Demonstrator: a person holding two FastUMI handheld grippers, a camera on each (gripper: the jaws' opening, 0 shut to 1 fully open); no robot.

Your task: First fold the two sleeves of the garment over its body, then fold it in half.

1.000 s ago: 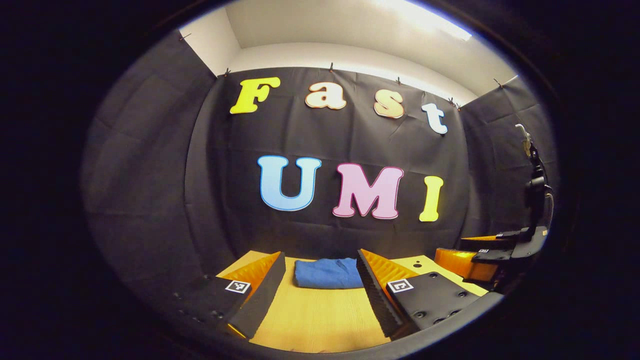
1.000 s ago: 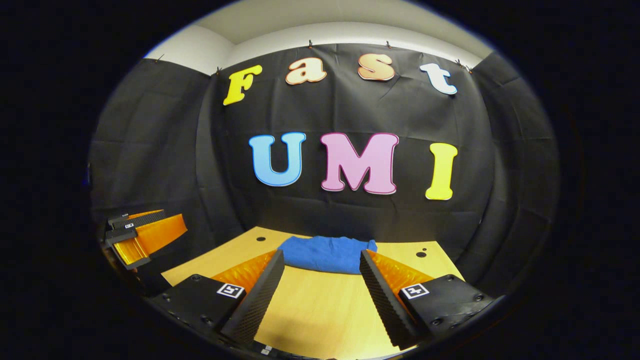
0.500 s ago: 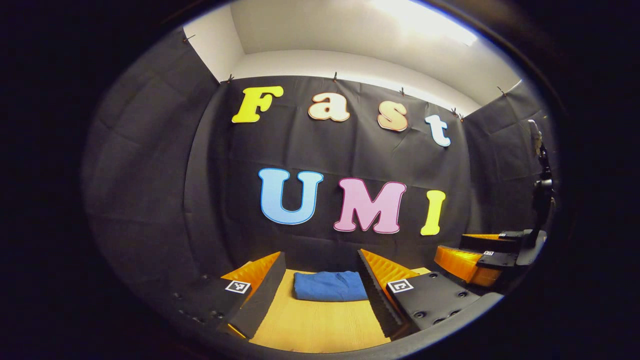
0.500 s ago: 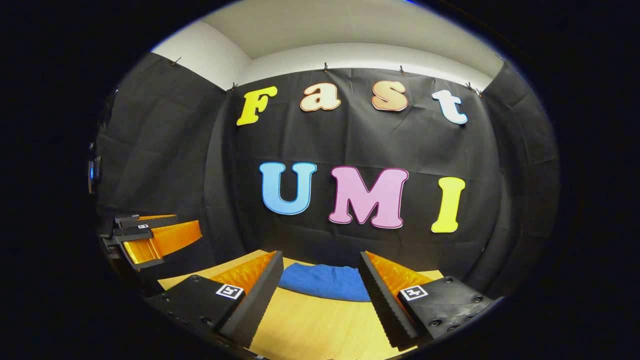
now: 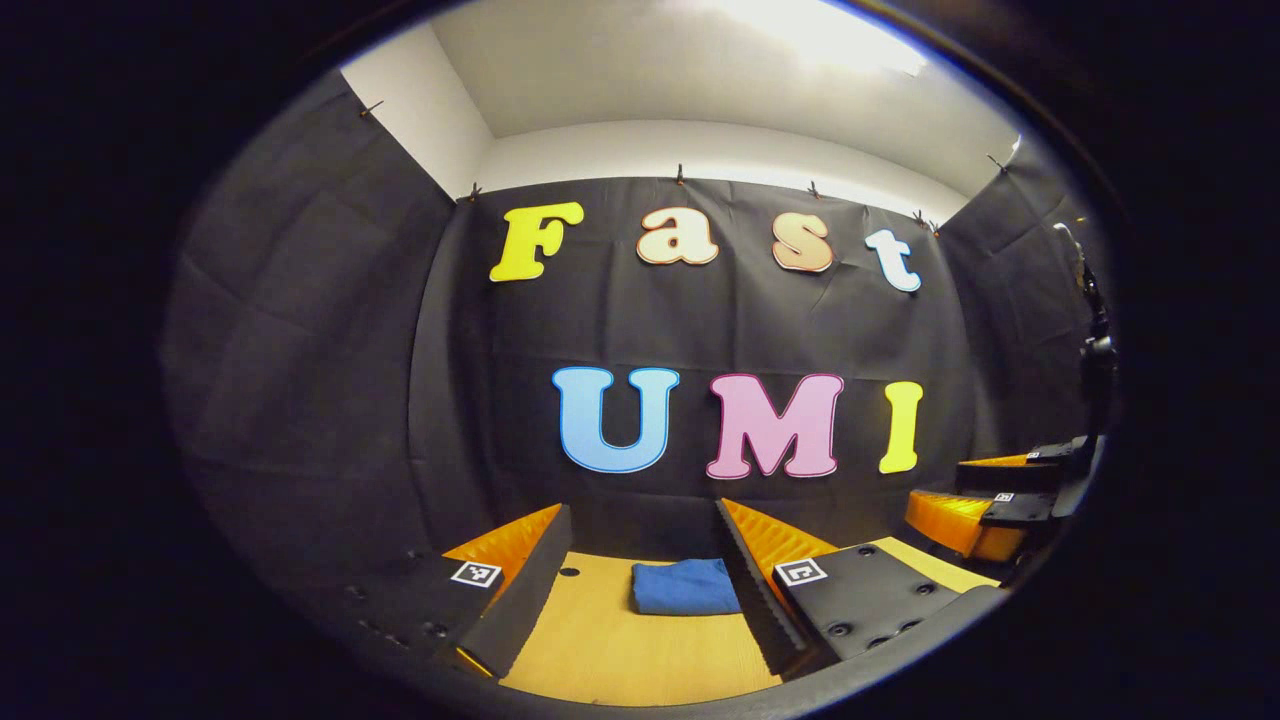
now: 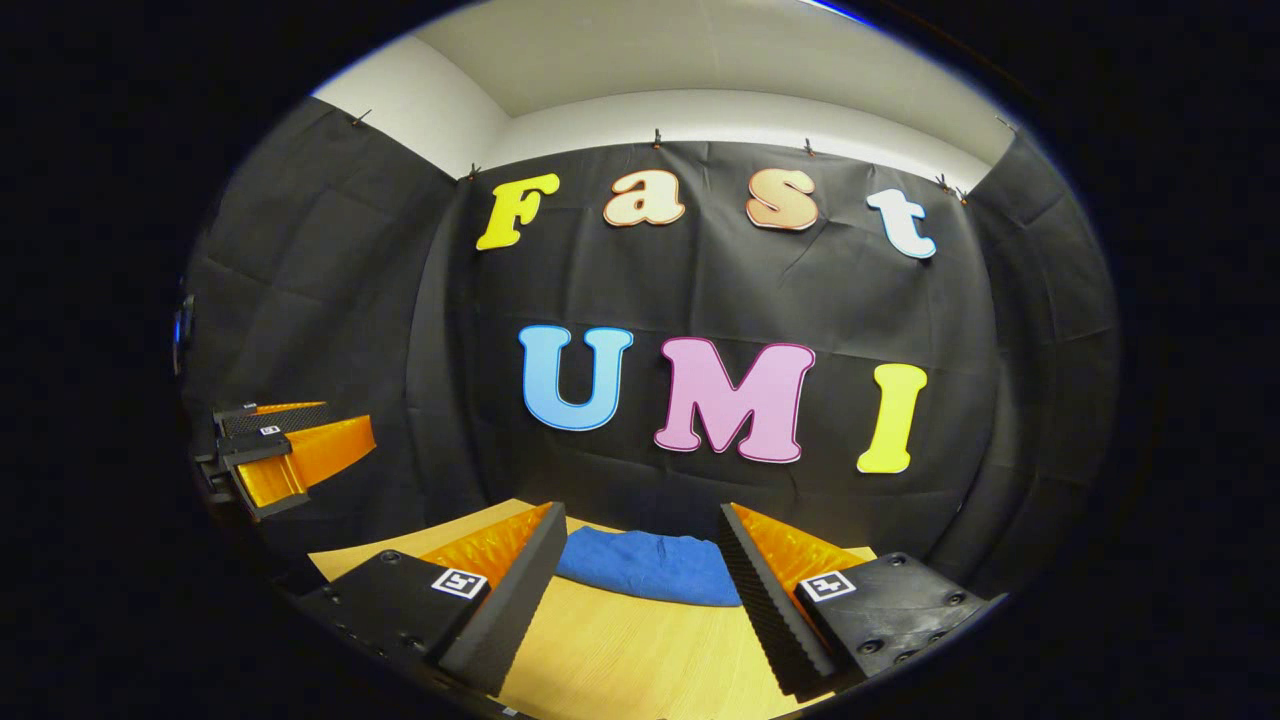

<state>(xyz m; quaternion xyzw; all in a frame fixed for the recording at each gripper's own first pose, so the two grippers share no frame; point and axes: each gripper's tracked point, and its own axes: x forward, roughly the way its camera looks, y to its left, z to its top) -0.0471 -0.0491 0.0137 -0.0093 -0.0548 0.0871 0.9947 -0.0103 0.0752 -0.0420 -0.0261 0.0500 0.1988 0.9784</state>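
A blue garment (image 5: 686, 587) lies folded into a small flat bundle on the wooden table (image 5: 620, 650), near the far wall. In the right gripper view the same garment (image 6: 645, 567) rests at the table's back edge. My left gripper (image 5: 640, 520) hovers open above the table, well short of the garment, with nothing between its fingers. My right gripper (image 6: 640, 520) is also open and holds nothing, raised in front of the garment. The right gripper (image 5: 990, 500) appears at the right of the left gripper view, and the left gripper (image 6: 285, 460) at the left of the right gripper view.
The black cloth wall (image 6: 700, 300) stands right behind the table (image 6: 640, 670). A small round hole (image 5: 569, 572) marks the tabletop left of the garment. A dark stand or pole (image 5: 1095, 350) rises at the far right.
Both grippers have drawn back and tilted up from the garment, which now looks smaller and lower in the left gripper view. The garment itself lies still. Both stay open.
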